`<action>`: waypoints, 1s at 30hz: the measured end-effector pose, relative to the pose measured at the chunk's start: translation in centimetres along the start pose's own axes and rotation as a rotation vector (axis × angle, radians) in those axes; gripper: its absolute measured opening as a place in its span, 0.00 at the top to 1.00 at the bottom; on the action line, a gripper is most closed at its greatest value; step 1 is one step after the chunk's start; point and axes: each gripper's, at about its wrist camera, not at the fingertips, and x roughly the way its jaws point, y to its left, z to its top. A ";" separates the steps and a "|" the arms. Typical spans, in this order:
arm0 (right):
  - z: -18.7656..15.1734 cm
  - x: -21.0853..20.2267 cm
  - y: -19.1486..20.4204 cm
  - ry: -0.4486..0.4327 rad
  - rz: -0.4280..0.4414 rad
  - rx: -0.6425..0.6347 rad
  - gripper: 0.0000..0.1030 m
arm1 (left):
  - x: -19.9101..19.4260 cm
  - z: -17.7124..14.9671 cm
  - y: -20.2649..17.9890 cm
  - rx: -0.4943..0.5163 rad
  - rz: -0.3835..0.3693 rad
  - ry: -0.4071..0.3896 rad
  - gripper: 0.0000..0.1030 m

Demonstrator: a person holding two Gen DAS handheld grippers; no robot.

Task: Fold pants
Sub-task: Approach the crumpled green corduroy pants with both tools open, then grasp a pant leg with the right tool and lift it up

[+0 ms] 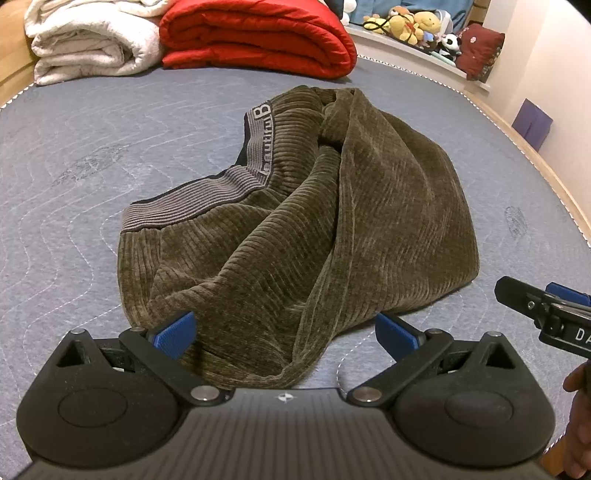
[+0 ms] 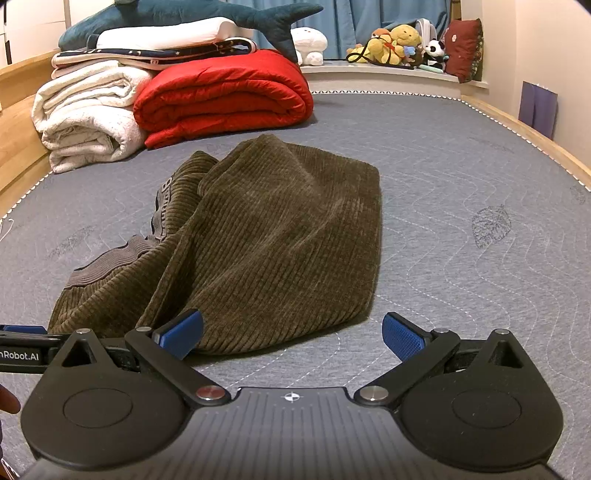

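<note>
Olive-brown corduroy pants (image 1: 295,221) lie crumpled in a heap on the grey quilted mattress (image 1: 74,184), their grey ribbed waistband (image 1: 192,206) turned to the left. My left gripper (image 1: 284,334) is open at the heap's near edge, and a loose fold of cloth reaches down between its blue pads. In the right wrist view the same pants (image 2: 266,240) spread ahead and left. My right gripper (image 2: 291,334) is open just short of the near hem, with only mattress (image 2: 461,184) between the pads. The right gripper's side (image 1: 546,314) shows at the right edge of the left wrist view.
A folded red quilt (image 2: 225,96) and rolled white blankets (image 2: 85,118) are stacked at the mattress's far left, with a plush shark (image 2: 192,18) on top. Soft toys (image 2: 399,44) line a ledge behind. A wooden bed frame (image 2: 535,136) runs along the right.
</note>
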 end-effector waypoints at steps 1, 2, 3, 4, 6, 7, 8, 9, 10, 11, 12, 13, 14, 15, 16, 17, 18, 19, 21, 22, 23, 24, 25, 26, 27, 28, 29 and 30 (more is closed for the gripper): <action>0.0 0.0 0.0 0.000 0.000 0.001 0.01 | 0.0 0.0 0.0 0.000 0.001 0.000 0.00; 0.1 0.0 0.0 0.001 -0.001 0.000 0.01 | 0.0 0.0 0.0 -0.001 0.000 0.001 0.00; 0.1 -0.1 0.1 0.000 -0.002 0.000 0.01 | 0.0 0.0 0.1 -0.001 0.000 0.001 0.00; 0.1 -0.1 0.1 -0.001 -0.003 0.001 0.01 | 0.0 0.0 0.1 -0.002 0.000 0.002 0.00; 0.2 -0.2 0.1 -0.013 -0.013 0.005 0.01 | 0.0 0.0 0.1 -0.001 0.000 0.001 0.00; 0.2 -0.3 0.0 -0.019 -0.014 0.009 0.01 | 0.0 0.0 0.1 -0.001 -0.001 0.001 0.00; 0.3 -0.4 -0.1 -0.027 -0.016 0.013 0.01 | 0.0 0.0 0.1 -0.001 -0.002 0.001 0.00; 0.3 -0.5 -0.2 -0.035 -0.019 0.016 0.01 | 0.0 0.0 0.1 0.000 -0.003 0.000 0.00; 0.3 -0.5 -0.3 -0.040 -0.023 0.017 0.01 | 0.0 0.0 0.1 0.000 -0.004 0.000 0.00; 0.3 -0.5 -0.4 -0.044 -0.026 0.019 0.01 | 0.0 0.0 0.0 0.000 -0.005 0.000 0.00; 0.3 -0.5 -0.4 -0.044 -0.030 0.021 0.01 | -0.1 0.0 0.0 0.001 -0.006 -0.001 0.00; 0.3 -0.5 -0.5 -0.044 -0.032 0.024 0.01 | -0.1 0.0 0.0 0.001 -0.007 -0.001 0.00; 0.4 -0.4 -0.5 -0.043 -0.032 0.026 0.01 | -0.1 0.0 0.0 0.002 -0.007 0.000 0.00; 0.4 -0.4 -0.5 -0.043 -0.031 0.027 0.01 | -0.1 0.0 0.0 0.003 -0.008 0.002 0.00; 0.4 -0.4 -0.5 -0.044 -0.031 0.025 0.01 | -0.1 0.0 0.0 0.003 -0.008 0.003 0.00; 0.4 -0.4 -0.5 -0.045 -0.030 0.024 0.01 | -0.1 0.0 0.0 0.002 -0.007 0.004 0.00; 0.5 -0.4 -0.4 -0.047 -0.030 0.022 0.01 | -0.2 0.0 0.0 0.001 -0.007 0.004 0.00; 0.5 -0.5 -0.3 -0.050 -0.029 0.020 0.01 | -0.2 0.0 0.0 0.000 -0.008 0.004 0.00; 0.5 -0.6 -0.1 -0.058 -0.028 0.017 0.03 | -0.2 0.0 0.1 -0.002 -0.001 -0.003 0.00; 0.5 -0.6 -0.1 -0.064 -0.025 0.017 0.06 | -0.2 0.0 0.0 -0.004 0.010 -0.007 0.00; 0.5 -0.7 0.0 -0.072 -0.023 0.019 0.08 | -0.1 0.2 0.0 -0.009 0.025 -0.008 0.00; 0.5 -0.8 0.0 -0.083 -0.021 0.022 0.11 | 0.0 0.4 0.0 -0.018 0.028 -0.006 0.00; 0.5 -0.9 -0.1 -0.096 -0.016 0.022 0.13 | 0.0 0.8 0.1 -0.034 0.023 -0.001 0.00; 0.6 -0.9 -0.2 -0.111 -0.010 0.013 0.14 | 0.1 1.2 0.4 -0.054 0.012 0.005 0.00; 0.7 -0.8 -0.2 -0.121 -0.005 0.000 0.15 | 0.1 1.7 0.7 -0.085 -0.006 0.012 0.00; 0.9 -0.6 -0.3 -0.129 0.004 -0.016 0.15 | 0.1 2.0 1.0 -0.112 -0.019 0.014 0.00; 1.2 -0.4 -0.4 -0.132 0.014 -0.026 0.16 | 0.1 2.4 1.4 -0.145 -0.036 0.012 0.00; 1.7 -0.2 -0.5 -0.135 0.020 -0.031 0.21 | 0.1 2.7 1.6 -0.170 -0.044 0.006 0.00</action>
